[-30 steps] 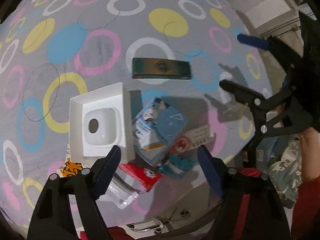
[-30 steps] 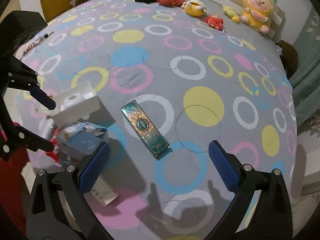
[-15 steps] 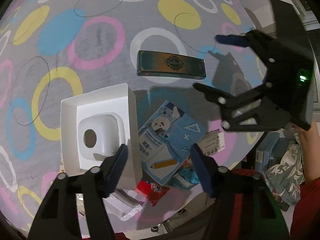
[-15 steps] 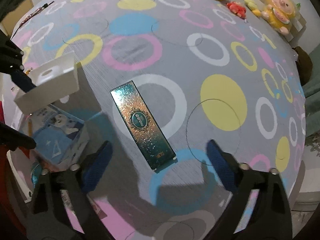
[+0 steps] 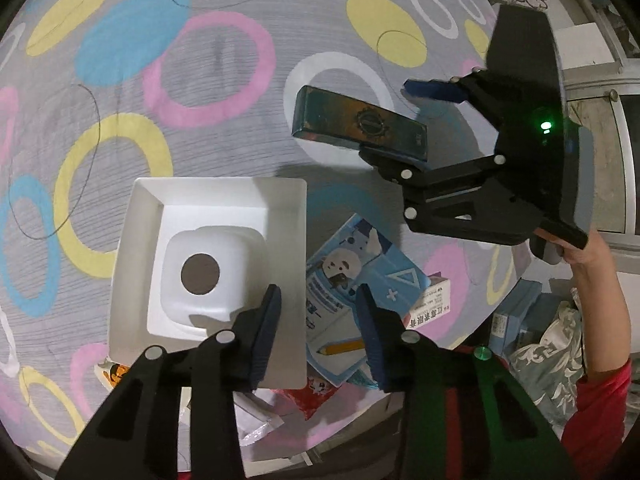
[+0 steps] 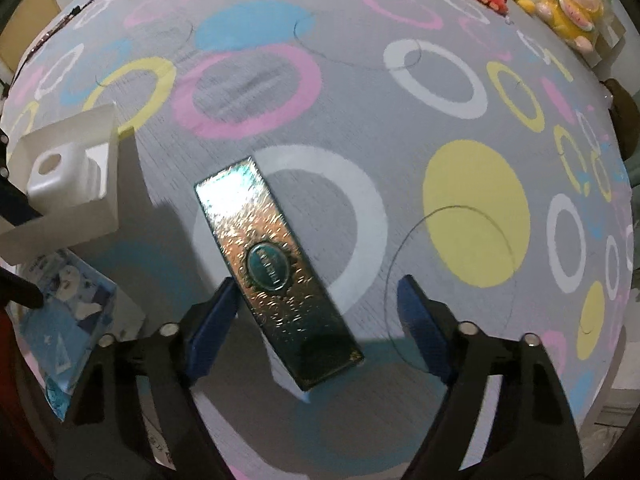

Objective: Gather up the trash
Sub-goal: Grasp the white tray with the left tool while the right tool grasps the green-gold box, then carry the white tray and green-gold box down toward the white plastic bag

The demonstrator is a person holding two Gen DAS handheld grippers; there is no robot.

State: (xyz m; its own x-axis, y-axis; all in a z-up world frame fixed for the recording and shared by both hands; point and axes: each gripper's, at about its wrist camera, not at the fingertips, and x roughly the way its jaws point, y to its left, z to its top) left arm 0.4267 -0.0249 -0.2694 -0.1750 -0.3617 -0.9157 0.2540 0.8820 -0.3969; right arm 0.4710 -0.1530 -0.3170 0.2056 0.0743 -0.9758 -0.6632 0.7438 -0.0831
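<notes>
Where things stood a second ago: both tools higher and farther back, wide apart at the jaws, nothing bracketed
Right gripper (image 6: 320,324) now: lowered and pushed forward over the teal foil box (image 6: 272,272), jaws released and spread wide
Fit around the box: near half of the box lying between the blue pads, left pad just beside one long edge, right pad well apart from the other; contact not certain through the motion blur
Seen from the left wrist: same right gripper (image 5: 408,124) straddling the end of the teal foil box (image 5: 356,124), box lying flat on the ringed bedspread (image 5: 200,60)
Left gripper (image 5: 318,332) now: brought lower and nearer, jaws narrowed but not clenched, holding nothing
Left gripper placement: one pad over the right side of the white box tray (image 5: 132,264), the other over the blue cartoon carton (image 5: 360,276), tray's right wall in the gap; touching or not, cannot tell
Rest of the trash: red wrapper (image 5: 316,390) and small white-and-red carton (image 5: 432,300) heaped under the carton at the bed edge, untouched
Meaning for the task: approach phase judged over for the right side, squeeze on the foil box likely next; nothing collected yet
Watch for: off-centre bracket, so box may slide or pivot toward the free pad as the jaws close
</notes>
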